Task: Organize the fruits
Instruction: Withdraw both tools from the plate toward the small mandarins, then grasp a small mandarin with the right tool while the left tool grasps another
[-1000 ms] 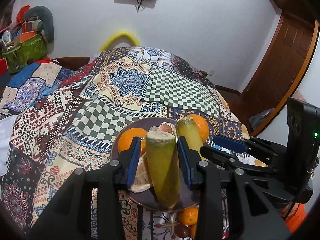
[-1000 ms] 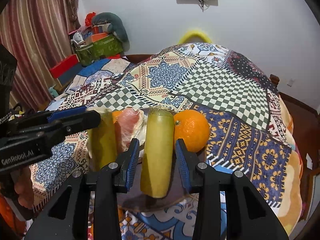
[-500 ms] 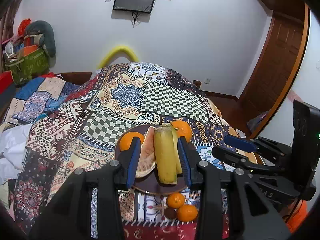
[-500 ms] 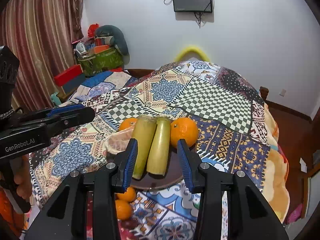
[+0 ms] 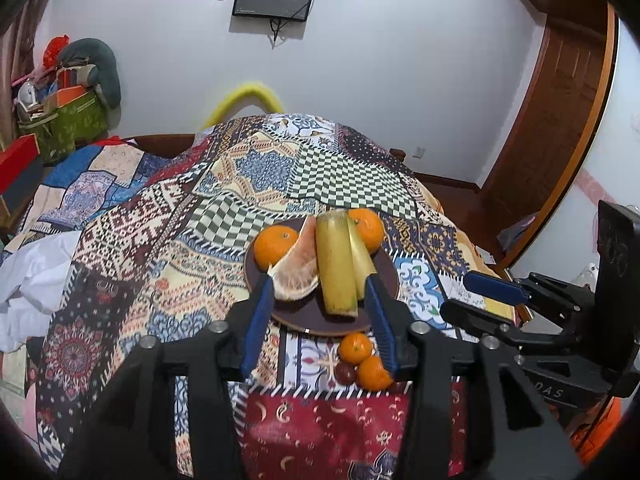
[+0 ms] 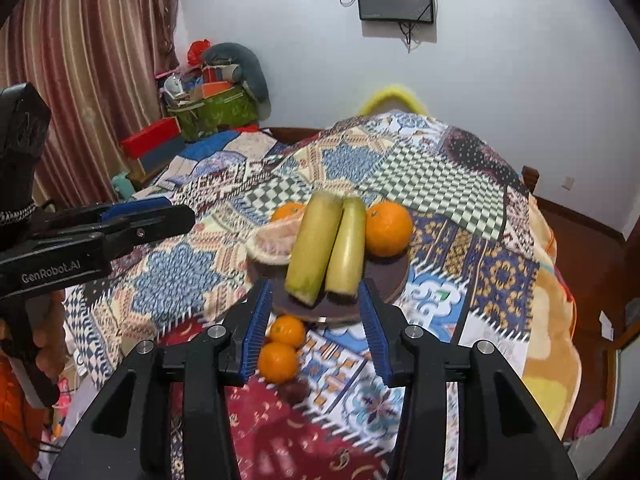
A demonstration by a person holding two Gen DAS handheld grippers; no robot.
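A dark round plate (image 5: 384,276) (image 6: 394,276) on the patchwork bedspread holds two yellow-green banana pieces (image 5: 336,268) (image 6: 316,244), a pomelo wedge (image 5: 298,270) (image 6: 272,242) and two oranges (image 5: 274,242) (image 6: 388,228). In front of the plate lie two small tangerines (image 5: 356,348) (image 6: 286,330) and a dark round fruit (image 5: 345,373) (image 6: 294,392). My left gripper (image 5: 320,320) is open and empty, held above the plate's near edge. My right gripper (image 6: 314,320) is open and empty, also back from the plate.
The patchwork bedspread (image 5: 248,176) covers the bed. A white cloth (image 5: 32,280) lies at its left. Boxes and a green bag (image 6: 212,112) are stacked by the curtain. A wooden door (image 5: 560,120) is at the right. The other gripper (image 5: 520,304) (image 6: 92,232) shows in each view.
Both grippers opened, left the banana pieces on the plate and drew back and up. The tangerines in front of the plate came into view.
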